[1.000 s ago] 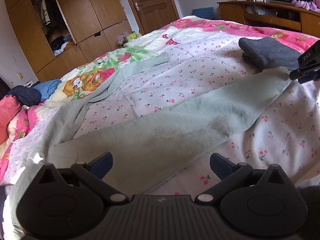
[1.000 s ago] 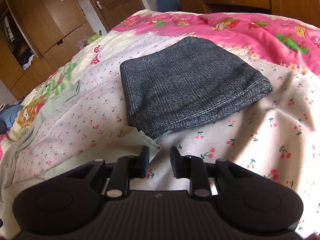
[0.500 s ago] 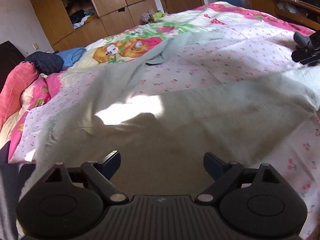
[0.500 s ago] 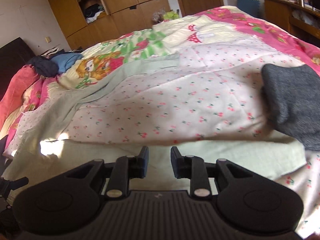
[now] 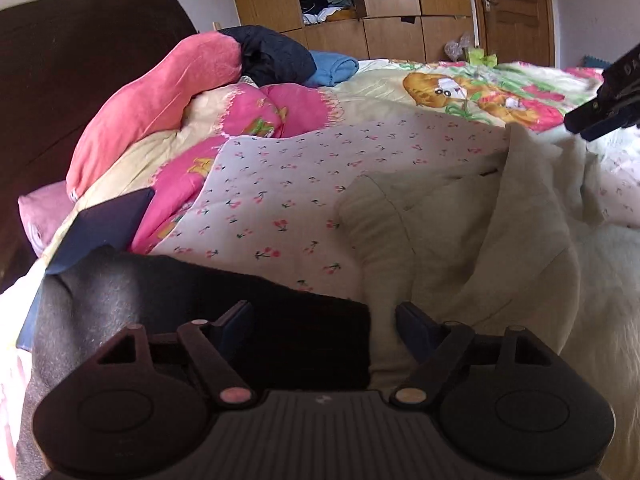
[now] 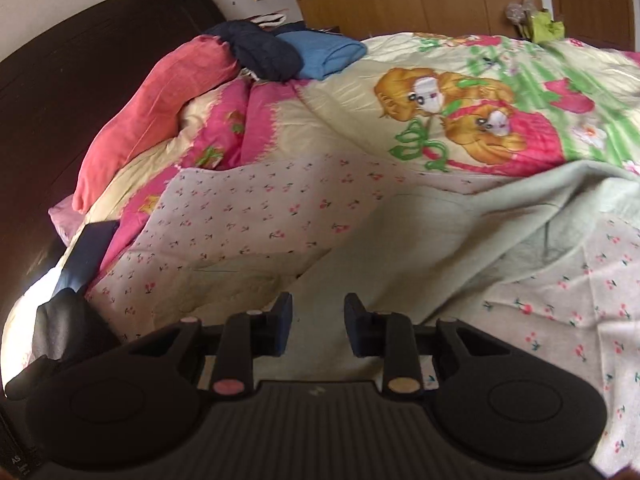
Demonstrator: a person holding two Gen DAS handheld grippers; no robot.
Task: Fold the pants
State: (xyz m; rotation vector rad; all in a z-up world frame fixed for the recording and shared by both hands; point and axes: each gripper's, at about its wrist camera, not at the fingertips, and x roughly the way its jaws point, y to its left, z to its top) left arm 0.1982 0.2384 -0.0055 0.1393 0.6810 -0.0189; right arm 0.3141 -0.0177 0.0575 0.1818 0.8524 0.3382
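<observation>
Pale green pants (image 5: 460,240) lie on the cherry-print quilt (image 5: 280,184), bunched and partly folded over near the waistband. They also show in the right wrist view (image 6: 460,240), with one leg running off to the right. My left gripper (image 5: 324,328) is open and empty, low over the waistband edge and a dark cloth (image 5: 200,292). My right gripper (image 6: 318,326) has its jaws a small gap apart, over the pants fabric, with nothing visibly clamped. The right gripper also shows at the left wrist view's right edge (image 5: 600,120).
A dark headboard (image 6: 60,80) stands at the left. A coral pillow (image 5: 152,100), a navy garment (image 5: 276,56) and a blue folded cloth (image 5: 332,68) lie at the bed's head. A wooden wardrobe (image 5: 360,4) and door (image 5: 512,4) stand behind.
Both grippers have swung left toward the head of the bed. The pants leg has been carried over and now lies bunched at the waistband. The grey folded garment has left both views.
</observation>
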